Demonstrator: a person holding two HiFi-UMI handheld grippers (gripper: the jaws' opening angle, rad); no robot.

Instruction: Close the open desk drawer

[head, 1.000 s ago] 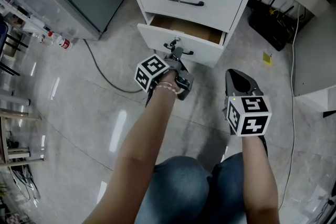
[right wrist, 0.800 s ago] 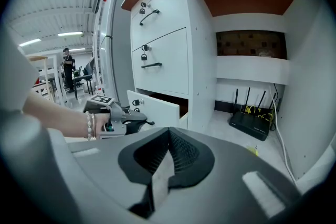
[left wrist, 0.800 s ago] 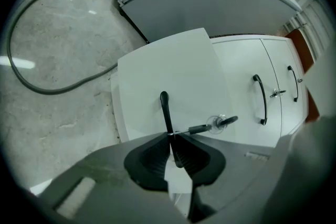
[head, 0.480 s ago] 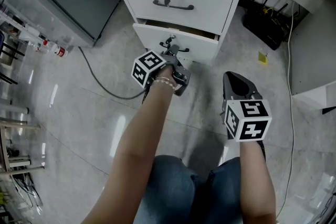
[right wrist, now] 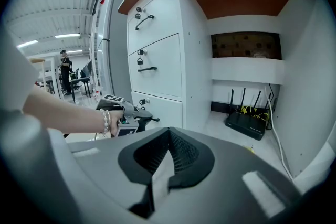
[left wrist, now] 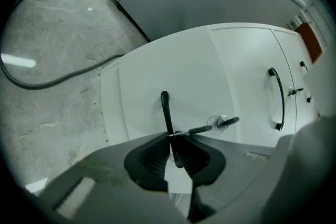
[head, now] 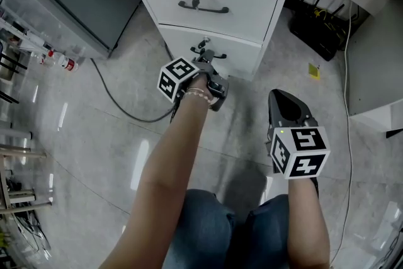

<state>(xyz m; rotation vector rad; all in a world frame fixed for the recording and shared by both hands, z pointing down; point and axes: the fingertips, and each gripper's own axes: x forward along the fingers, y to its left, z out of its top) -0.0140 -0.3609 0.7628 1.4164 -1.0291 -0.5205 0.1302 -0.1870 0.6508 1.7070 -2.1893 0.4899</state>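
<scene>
From your head view, the white bottom drawer (head: pixel 247 55) of the desk pedestal is partly covered. Your left gripper (head: pixel 208 65) and its marker cube sit in front of the middle of the drawer's face and hide most of the thin black bar handle (left wrist: pixel 165 107). In the left gripper view the handle's near end disappears behind the ribbed pads, so you cannot see how far it reaches into them.

The drawer's face is plain white and flat. It lies flush with the white upper drawer (head: pixel 255 2) above it, with no gap along its top edge. A silver key with a black head (left wrist: pixel 219 123) sticks out of its lock just beside the handle.

A second ago the drawer stood pulled out and showed its brown inside. Half a second ago only a narrow slit was left, and now that is gone.

Your left gripper is clamped on the handle, with the pads pressed against the bar from both sides. Your right gripper (head: pixel 284 101) hangs well apart from the drawer above the grey floor, its jaws together with nothing between them. A dark cable (head: pixel 119 94) curves over the floor to the left. A black router (head: pixel 318 25) stands under the desk to the right.
</scene>
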